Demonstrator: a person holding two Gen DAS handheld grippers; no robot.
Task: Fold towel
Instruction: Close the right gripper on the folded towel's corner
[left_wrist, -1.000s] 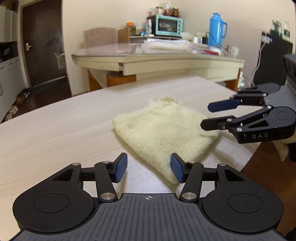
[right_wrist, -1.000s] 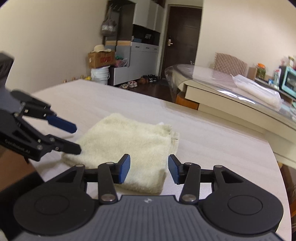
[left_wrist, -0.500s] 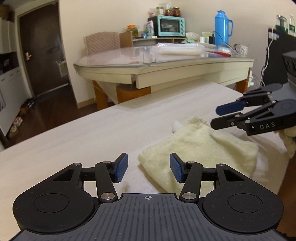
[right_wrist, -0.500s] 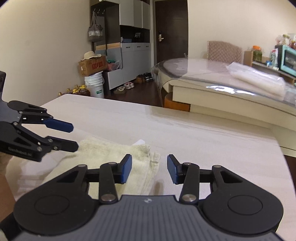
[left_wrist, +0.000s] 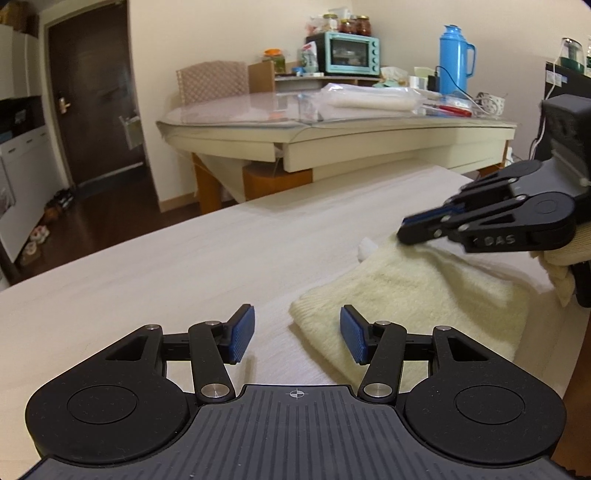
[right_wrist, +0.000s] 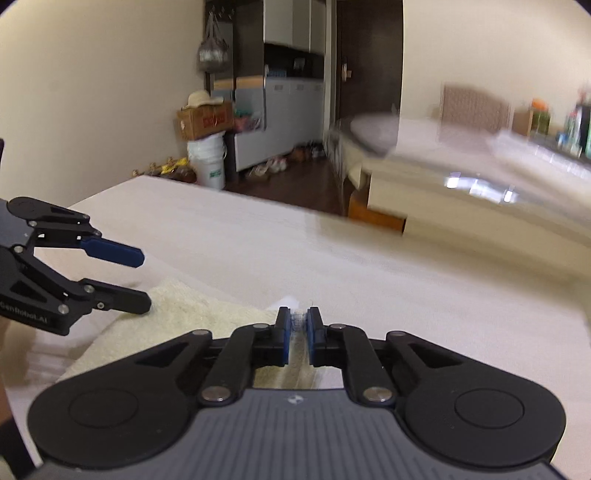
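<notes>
Right wrist view, right claw pinching towel corner, left claw spread wide.

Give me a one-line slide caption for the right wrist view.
Right gripper pinches the cream towel's far corner; left gripper waits open.

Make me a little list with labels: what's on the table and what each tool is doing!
towel: cream, folded towel lying on the pale table
left tool: left tool open, its pads either side of the towel's near corner, gripping nothing
right tool: right tool shut on the towel's far corner
background: second table with a blue flask and a small oven
</notes>
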